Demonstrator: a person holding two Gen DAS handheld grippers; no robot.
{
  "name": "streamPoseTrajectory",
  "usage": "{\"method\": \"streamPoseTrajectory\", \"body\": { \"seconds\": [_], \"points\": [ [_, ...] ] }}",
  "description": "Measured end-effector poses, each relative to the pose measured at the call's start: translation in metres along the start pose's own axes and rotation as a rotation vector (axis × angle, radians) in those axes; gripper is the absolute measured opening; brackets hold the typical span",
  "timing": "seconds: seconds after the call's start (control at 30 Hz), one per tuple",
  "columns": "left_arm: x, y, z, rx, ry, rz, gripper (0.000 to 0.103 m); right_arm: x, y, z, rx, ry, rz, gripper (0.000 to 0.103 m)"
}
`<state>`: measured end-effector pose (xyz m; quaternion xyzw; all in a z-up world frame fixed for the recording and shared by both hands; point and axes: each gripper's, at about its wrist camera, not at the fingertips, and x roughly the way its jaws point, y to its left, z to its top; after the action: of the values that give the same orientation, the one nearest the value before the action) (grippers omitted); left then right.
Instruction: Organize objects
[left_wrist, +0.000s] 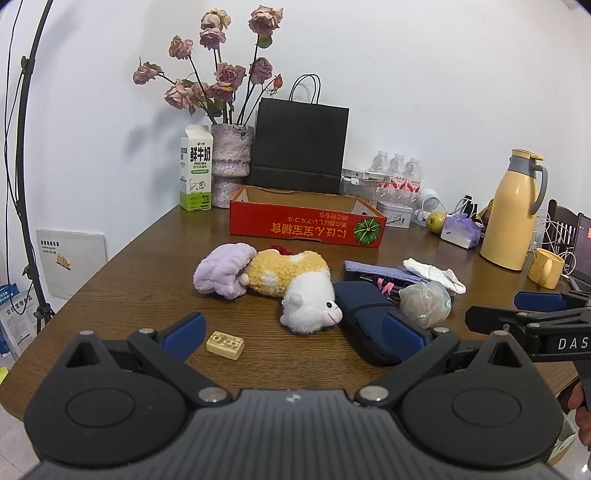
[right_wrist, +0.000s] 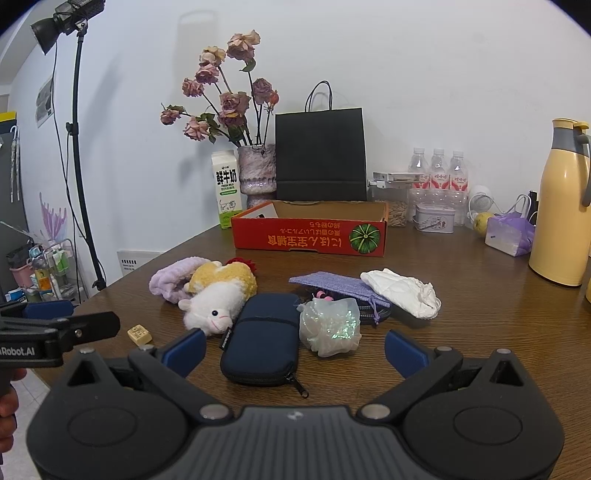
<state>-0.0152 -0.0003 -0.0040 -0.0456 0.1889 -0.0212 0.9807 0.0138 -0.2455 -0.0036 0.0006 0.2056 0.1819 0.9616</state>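
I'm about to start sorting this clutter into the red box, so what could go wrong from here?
1. The plush sheep lies against the navy zip pouch; grabbing one may drag the other.
2. The small tile sits near the table edge, beside the open left claw; a nudge might knock it off.
3. The crinkly mesh ball rests on the purple pouch, so lifting the pouch first would likely roll it.

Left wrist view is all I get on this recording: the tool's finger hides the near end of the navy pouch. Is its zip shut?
Observer: It looks shut. In the right wrist view the navy pouch shows whole, with its zip pull lying at the near corner.
Operator: Anything in the red box?
Observer: A white piece with a dark mark sits at the left inner end of the red box. The rest of its floor is hidden.
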Motion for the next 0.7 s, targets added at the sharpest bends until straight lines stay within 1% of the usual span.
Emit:
{"method": "streamPoseTrajectory", "body": {
  "seconds": [0.37,0.57,0.7],
  "points": [
    [0.0009,0.0021,-0.0019,-0.001,0.003,0.001,0.103,-0.0001,-0.0005,0.0001,-0.001,0.002,-0.003,0.103],
    [-0.0038,0.0024,-0.0032,0.0,-0.026,-0.019,0.103,-0.0001,-0.0003,0.0002,-0.001,0.002,-0.003,0.103],
    [-0.004,0.0004,-0.0042,0.006,-0.029,-0.023,0.103,-0.0001,-0.0002,0.0002,-0.001,0.002,-0.003,0.103]
  ]
}}
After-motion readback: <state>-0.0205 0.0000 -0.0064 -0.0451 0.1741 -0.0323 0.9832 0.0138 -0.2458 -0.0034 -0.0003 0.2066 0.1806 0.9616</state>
